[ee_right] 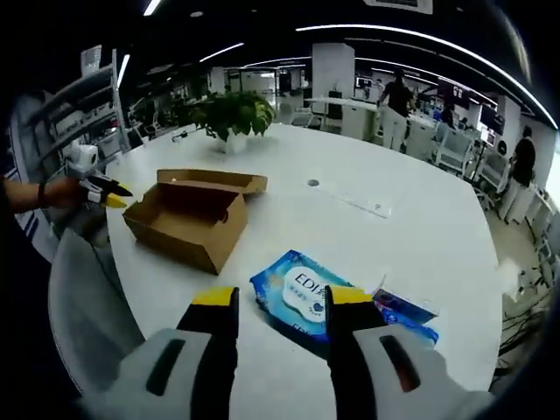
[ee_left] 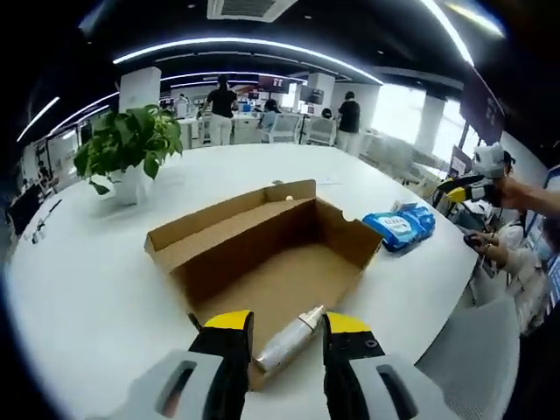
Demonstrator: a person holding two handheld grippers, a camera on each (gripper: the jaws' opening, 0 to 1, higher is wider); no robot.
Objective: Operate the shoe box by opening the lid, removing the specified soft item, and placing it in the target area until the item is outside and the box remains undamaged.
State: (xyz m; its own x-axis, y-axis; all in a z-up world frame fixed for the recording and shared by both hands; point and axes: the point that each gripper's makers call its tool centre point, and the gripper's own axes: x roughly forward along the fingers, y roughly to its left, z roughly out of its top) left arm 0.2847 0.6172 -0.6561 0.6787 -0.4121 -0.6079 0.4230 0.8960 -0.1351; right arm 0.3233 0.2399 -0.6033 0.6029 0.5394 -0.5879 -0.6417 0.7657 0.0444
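Shoe box: the brown cardboard shoe box [ee_left: 262,254] sits on the white tabletop [ee_left: 87,289], lid [ee_left: 232,214] already folded back and resting open along the far side; no tear or crush is visible.
Box contents: a pale tube-shaped item [ee_left: 289,339] lies at the near end of the box floor, just ahead of the left gripper.
Soft item: a blue wipes pack [ee_right: 306,297] lies flat on the tabletop outside the box, beside its near corner; a second blue pack [ee_right: 404,308] touches it on the far side. In the left gripper view it lies [ee_left: 401,227] just beyond the box's right end.
Left gripper: left gripper [ee_left: 289,328] has its fingers parted, holding nothing, one each side of the tube's near end, without contact that I can confirm.
Right gripper: right gripper [ee_right: 273,302] hovers over the wipes pack, fingers wide apart and empty.
Step in hand: judged to be handling the wipes pack now that it is out of the box; the target area is not marked.
Doing it well: lower the right fingers squarely across the pack's narrow width, close gently so the soft wrapper bunches without slipping, and lift clear of the second pack.
Risk: dragging the neighbouring pack, or nudging the box wall with the left fingers.
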